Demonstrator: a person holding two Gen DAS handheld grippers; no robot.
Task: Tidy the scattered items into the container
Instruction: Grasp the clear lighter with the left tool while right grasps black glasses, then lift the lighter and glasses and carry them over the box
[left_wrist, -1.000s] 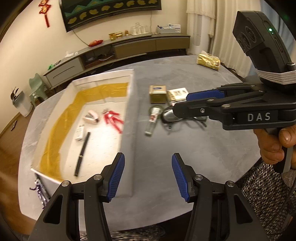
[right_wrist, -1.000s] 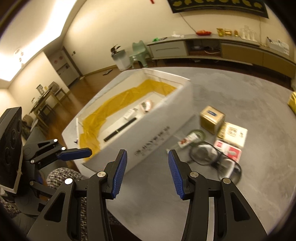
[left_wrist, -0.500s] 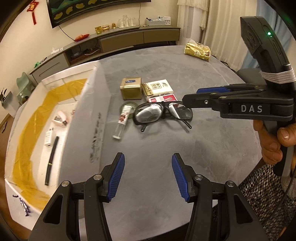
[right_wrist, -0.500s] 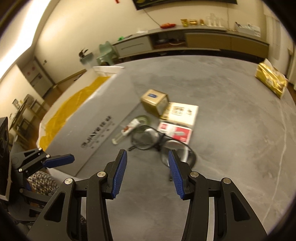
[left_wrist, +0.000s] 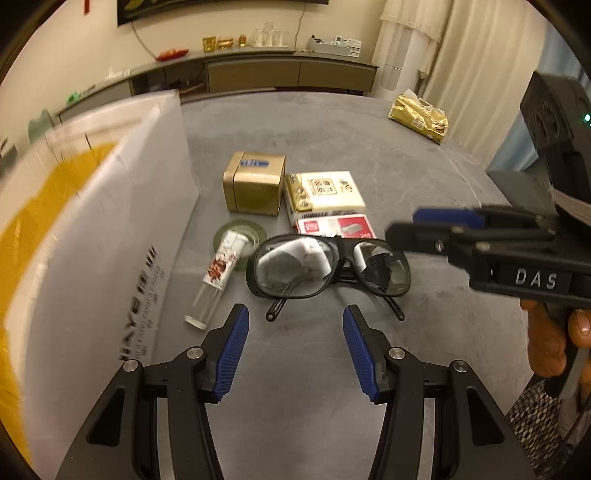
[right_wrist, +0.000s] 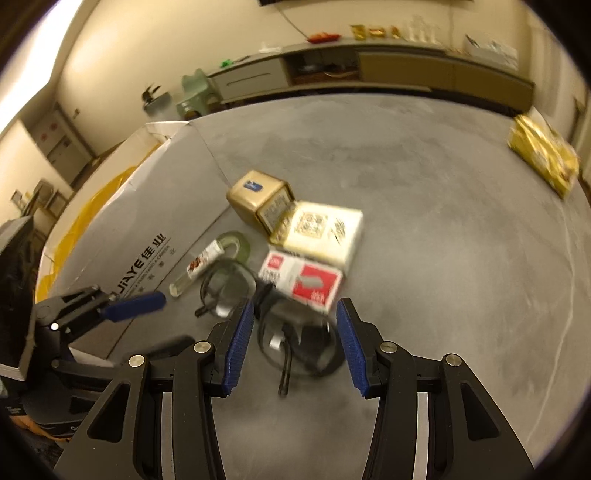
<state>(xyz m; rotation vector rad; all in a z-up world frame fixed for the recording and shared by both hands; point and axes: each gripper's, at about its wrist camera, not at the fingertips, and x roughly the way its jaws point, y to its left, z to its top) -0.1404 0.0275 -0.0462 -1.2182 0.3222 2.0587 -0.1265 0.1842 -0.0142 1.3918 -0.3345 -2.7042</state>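
Both hand-held grippers were seen above the grey tabletop (left_wrist: 424, 155), each with its jaws spread wide and nothing between them. The left hand-held gripper (left_wrist: 295, 343) was held just short of a pair of black-framed safety glasses (left_wrist: 327, 271), which lay flat with the temples folded underneath. The right hand-held gripper (right_wrist: 293, 345) was positioned over the right lens of the same glasses, the frame partly blurred in that view. Just beyond the glasses a red-and-white small box (left_wrist: 338, 226) was noted, touching a cream patterned box (left_wrist: 323, 192); a gold tin with a blue label (left_wrist: 255, 182) stood beside these. A small glass vial (left_wrist: 218, 277) lay tilted across a roll of clear tape (left_wrist: 240, 234). The white cardboard box (left_wrist: 122, 236), lined with yellow, stood at the left, its wall near the vial. A gold foil packet (left_wrist: 419, 119) rested well apart, near the far edge.
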